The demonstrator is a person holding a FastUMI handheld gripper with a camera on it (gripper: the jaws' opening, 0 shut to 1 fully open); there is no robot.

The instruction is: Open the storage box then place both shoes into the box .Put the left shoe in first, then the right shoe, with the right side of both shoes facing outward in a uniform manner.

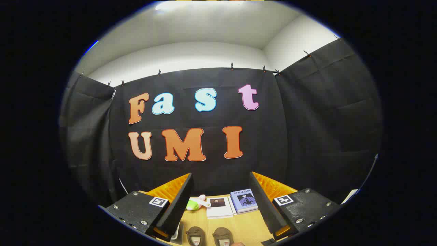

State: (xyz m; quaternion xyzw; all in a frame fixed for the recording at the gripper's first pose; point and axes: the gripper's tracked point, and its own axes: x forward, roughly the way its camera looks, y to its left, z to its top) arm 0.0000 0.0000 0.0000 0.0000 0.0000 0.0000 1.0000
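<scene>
My gripper (220,186) stands open, raised above the wooden table (247,225) and pointed at the booth's back wall, with nothing between its fingers. Two brown shoes lie side by side on the table below the gap between the fingers: the one on the left (195,235) and the one on the right (222,236), toes pointing away from me. Only their front halves show. A pale edge of something (177,234) lies beside the left finger; I cannot tell what it is.
Beyond the shoes, near the wall, lie a small green and pink plush toy (195,203), a white booklet (219,206) and a blue booklet (243,201). Black cloth closes the booth on three sides.
</scene>
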